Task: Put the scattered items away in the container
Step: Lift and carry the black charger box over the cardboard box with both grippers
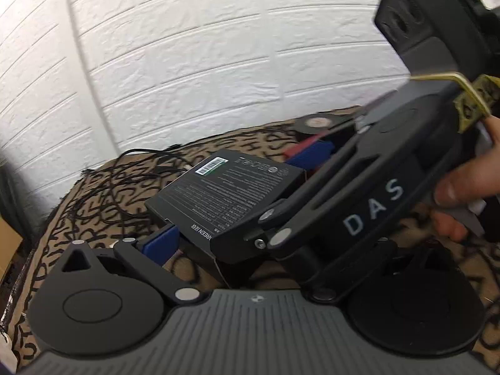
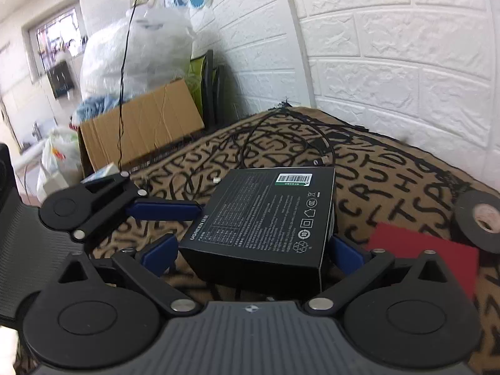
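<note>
Black cardboard, printed with white text and a barcode label, forms the box (image 2: 265, 222), which sits above the lettered brown cloth (image 2: 390, 168) with its near end between the fingers of the right gripper (image 2: 253, 250). Both blue pads press against its two sides, so these jaws are closed on the box. The left gripper (image 1: 193, 237) meets the same box (image 1: 225, 193) from the other side: one blue pad (image 1: 161, 243) lies just beside the box's corner, while the opposite finger is hidden behind the right gripper's body, so its hold cannot be told.

Beyond the box, loose black cables (image 2: 281, 137) lie tangled toward the white brick wall (image 2: 390, 47). To the right, a red card (image 2: 422, 250) and a roll of black tape (image 2: 481, 218) rest on the cloth; bare cloth is visible between the box and the cables.

Only the right wrist view shows the cloth's left edge, with a cardboard carton (image 2: 143, 125) and plastic bags (image 2: 134, 53) beyond it. Only the left wrist view shows the hand (image 1: 468, 181) holding the right gripper.
</note>
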`<state>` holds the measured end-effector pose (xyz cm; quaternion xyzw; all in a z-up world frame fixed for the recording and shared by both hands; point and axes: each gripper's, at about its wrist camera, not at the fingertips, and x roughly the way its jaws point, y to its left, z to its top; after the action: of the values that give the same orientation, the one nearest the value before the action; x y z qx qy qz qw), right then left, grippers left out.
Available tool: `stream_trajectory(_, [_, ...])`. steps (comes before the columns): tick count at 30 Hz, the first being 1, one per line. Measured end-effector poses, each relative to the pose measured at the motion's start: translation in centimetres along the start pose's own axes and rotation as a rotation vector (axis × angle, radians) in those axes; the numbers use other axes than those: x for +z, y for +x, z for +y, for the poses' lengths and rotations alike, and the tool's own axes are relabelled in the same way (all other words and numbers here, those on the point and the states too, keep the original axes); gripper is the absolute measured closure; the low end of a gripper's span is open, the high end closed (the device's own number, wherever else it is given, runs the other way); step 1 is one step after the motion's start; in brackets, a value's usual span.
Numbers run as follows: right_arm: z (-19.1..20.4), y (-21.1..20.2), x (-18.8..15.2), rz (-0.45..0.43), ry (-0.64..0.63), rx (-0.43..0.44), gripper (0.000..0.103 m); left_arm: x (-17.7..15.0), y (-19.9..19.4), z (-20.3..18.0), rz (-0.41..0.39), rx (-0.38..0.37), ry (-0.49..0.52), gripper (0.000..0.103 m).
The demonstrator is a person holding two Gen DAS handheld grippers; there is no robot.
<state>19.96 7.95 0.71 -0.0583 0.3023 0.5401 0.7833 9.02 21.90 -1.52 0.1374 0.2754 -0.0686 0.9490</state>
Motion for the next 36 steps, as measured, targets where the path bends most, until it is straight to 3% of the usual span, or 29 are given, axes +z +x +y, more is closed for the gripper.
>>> stream_trajectory(12, [3.7,-9.8,-7.4,0.024,0.021,-0.088,0.0,-1.5,-6.3,-9.5,-0.038,-0.176,0.059,0.0])
stream_trajectory(21, [5.3,-21.0,-14.9,-0.048,0.143,-0.261,0.0,-1.2,-9.8,-18.9,-0.112,-0.361,0.154,0.0])
stream_trajectory(30, [5.9,-30.7,-20.8,-0.148,0.254,-0.452,0.0,0.6,-10.4,-26.3,-0.194,-0.525,0.292,0.0])
stream_trajectory(36, [4.7,-31.7,-24.1,-0.13,0.302,-0.505,0.0,-0.8,-8.3,-29.6,-0.13,-0.55,0.367,0.0])
